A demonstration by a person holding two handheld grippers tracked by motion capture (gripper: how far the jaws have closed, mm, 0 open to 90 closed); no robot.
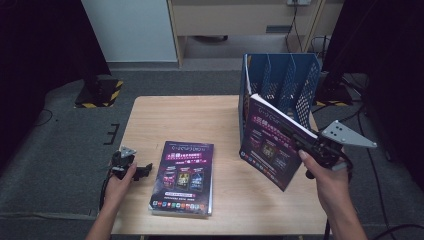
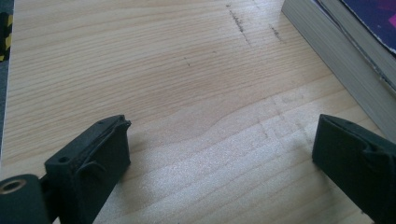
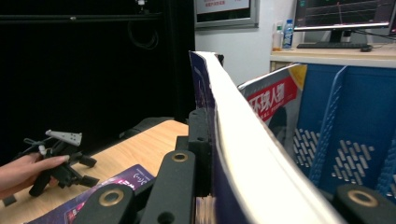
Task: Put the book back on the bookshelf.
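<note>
My right gripper (image 1: 294, 136) is shut on a thick purple-covered book (image 1: 269, 141), held tilted above the table's right side, just in front of the blue file rack (image 1: 280, 80). In the right gripper view the book's white page edge (image 3: 238, 130) runs up between the jaws of that gripper (image 3: 219, 154), and the rack (image 3: 345, 121) stands right behind it. A stack of like purple books (image 1: 184, 172) lies flat on the table. My left gripper (image 1: 142, 170) rests low at the table's left front, open, with bare wood between its jaws (image 2: 219, 154); the stack's edge (image 2: 336, 46) lies just beyond them.
The wooden table (image 1: 180, 115) has bare wood at its left and back. A magazine with a red title (image 3: 273, 100) stands in one slot of the rack. Grey carpet and dark curtains surround the table; a desk with a monitor stands behind.
</note>
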